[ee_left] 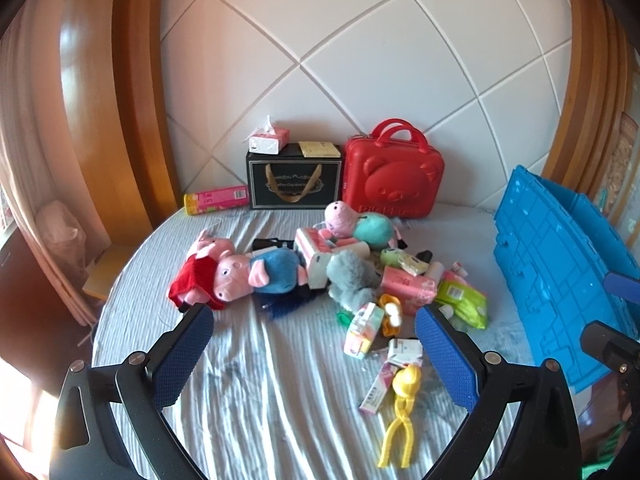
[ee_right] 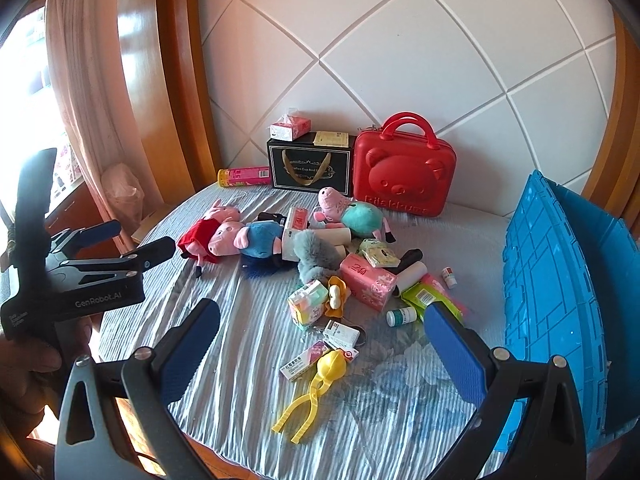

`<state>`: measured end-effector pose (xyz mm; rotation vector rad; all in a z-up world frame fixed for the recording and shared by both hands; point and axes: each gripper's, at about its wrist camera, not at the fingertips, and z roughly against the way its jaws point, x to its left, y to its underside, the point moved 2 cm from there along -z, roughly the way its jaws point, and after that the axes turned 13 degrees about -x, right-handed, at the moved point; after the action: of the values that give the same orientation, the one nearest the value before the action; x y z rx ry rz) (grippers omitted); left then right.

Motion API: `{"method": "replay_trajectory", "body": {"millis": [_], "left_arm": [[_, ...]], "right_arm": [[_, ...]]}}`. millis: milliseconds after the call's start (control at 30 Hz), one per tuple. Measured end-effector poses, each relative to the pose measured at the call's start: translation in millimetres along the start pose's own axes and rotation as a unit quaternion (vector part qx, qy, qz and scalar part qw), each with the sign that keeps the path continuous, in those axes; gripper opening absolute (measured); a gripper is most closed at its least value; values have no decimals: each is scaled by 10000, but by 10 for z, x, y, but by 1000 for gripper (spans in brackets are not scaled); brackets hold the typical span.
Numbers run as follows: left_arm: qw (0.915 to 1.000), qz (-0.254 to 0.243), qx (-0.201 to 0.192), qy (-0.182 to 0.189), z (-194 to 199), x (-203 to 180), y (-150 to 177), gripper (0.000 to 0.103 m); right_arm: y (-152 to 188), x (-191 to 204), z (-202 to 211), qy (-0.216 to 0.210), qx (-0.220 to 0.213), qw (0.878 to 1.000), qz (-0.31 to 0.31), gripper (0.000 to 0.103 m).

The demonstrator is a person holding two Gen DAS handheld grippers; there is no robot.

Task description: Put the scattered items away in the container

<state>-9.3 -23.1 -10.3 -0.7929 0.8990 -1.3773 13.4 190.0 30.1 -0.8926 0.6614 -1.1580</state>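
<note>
A pile of items lies on the striped bed sheet point(ee_left: 248, 380): pig plush toys point(ee_left: 236, 272) point(ee_right: 240, 238), a grey plush point(ee_left: 352, 276), a pink tissue pack point(ee_right: 368, 282), a yellow snowball clamp point(ee_left: 400, 412) point(ee_right: 316, 384), medicine boxes and a small bottle point(ee_right: 401, 316). The blue plastic crate point(ee_left: 560, 276) point(ee_right: 560, 292) stands at the right. My left gripper point(ee_left: 316, 344) is open and empty, above the sheet before the pile; it also shows at the left of the right wrist view point(ee_right: 132, 240). My right gripper point(ee_right: 324, 344) is open and empty above the clamp.
A red bear case point(ee_left: 394, 182), a black gift box point(ee_left: 294, 180) with a tissue box point(ee_left: 269, 139) on top and a pink tube point(ee_left: 216, 200) stand at the quilted headboard. Wooden frame and curtain lie to the left.
</note>
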Motion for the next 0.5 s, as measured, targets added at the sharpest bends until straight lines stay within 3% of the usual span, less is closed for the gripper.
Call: {"method": "replay_trajectory", "body": {"millis": [500], "left_arm": [[10000,-34,-83,39,66,-68,-16,102]], "right_arm": [[54,-39,39,-8,-9,10000,-84,103]]}}
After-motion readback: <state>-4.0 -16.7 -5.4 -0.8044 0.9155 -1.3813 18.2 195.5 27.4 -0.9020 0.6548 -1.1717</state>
